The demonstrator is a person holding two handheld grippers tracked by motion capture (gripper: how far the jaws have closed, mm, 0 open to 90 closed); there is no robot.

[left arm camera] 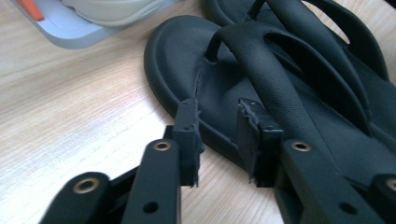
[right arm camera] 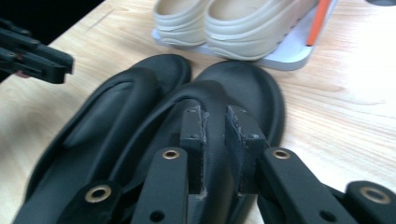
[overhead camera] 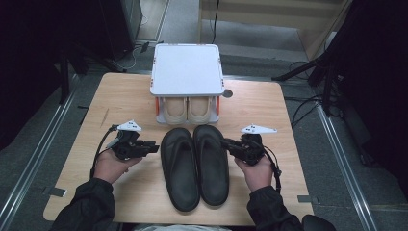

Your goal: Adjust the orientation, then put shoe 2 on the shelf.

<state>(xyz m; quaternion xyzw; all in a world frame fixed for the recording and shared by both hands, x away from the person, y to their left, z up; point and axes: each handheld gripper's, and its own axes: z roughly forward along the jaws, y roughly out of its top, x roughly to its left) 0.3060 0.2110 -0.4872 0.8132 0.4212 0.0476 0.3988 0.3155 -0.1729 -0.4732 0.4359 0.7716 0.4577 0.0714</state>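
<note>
Two black thong sandals lie side by side on the wooden table, the left sandal [overhead camera: 180, 168] [left arm camera: 187, 60] [right arm camera: 116, 107] and the right sandal [overhead camera: 211, 163] [left arm camera: 355, 37] [right arm camera: 252, 84], toes toward the rack. My left gripper [overhead camera: 155, 147] [left arm camera: 218, 121] hovers just off the left sandal's outer edge, jaws apart with nothing between them. At the right sandal's outer side, my right gripper [overhead camera: 224, 143] [right arm camera: 215, 119] stands above that sandal's strap. A narrow gap separates its jaws, and they grip nothing.
A white two-tier rack [overhead camera: 187, 70] stands at the table's far middle, with a pair of beige shoes [overhead camera: 187, 108] [right arm camera: 233, 28] on its lower shelf between orange posts. Bare tabletop [overhead camera: 125, 96] lies left and right of the sandals. The left gripper [right arm camera: 37, 58] appears far off in the right gripper view.
</note>
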